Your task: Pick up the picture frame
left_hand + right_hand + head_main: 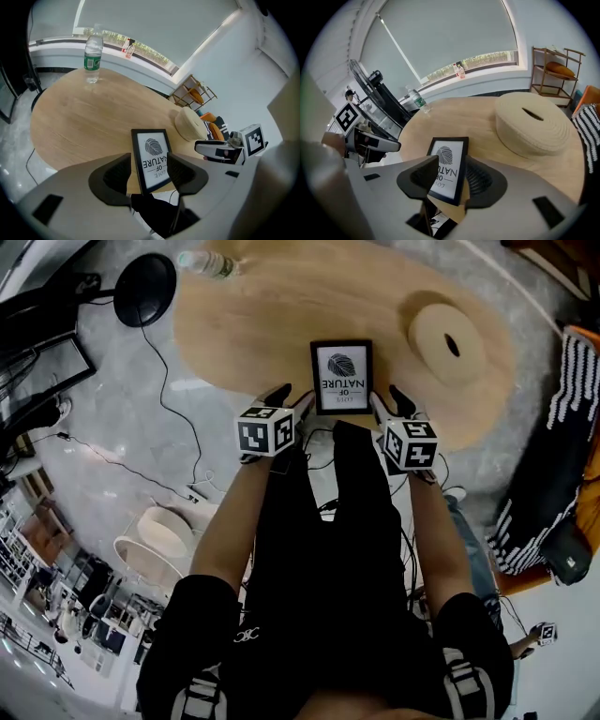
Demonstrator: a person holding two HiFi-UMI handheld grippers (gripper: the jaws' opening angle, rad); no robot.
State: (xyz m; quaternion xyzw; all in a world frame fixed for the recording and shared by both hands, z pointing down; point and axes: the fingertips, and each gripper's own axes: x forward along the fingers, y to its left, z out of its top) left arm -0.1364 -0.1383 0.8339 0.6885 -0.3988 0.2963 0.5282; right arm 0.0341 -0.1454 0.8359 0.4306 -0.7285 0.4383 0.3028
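Both gape wide, gripping nothing: the left claw (149, 161) sits just left of the picture frame (341, 377), the right claw (451, 164) just right. The frame lies flat at the desk's (262, 324) near edge.

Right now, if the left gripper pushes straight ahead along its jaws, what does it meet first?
The left gripper, jaws open, lines up on the black rectangular leaf-print picture frame at the near edge of the light wooden table. Likely the frame first, though depth is unclear.
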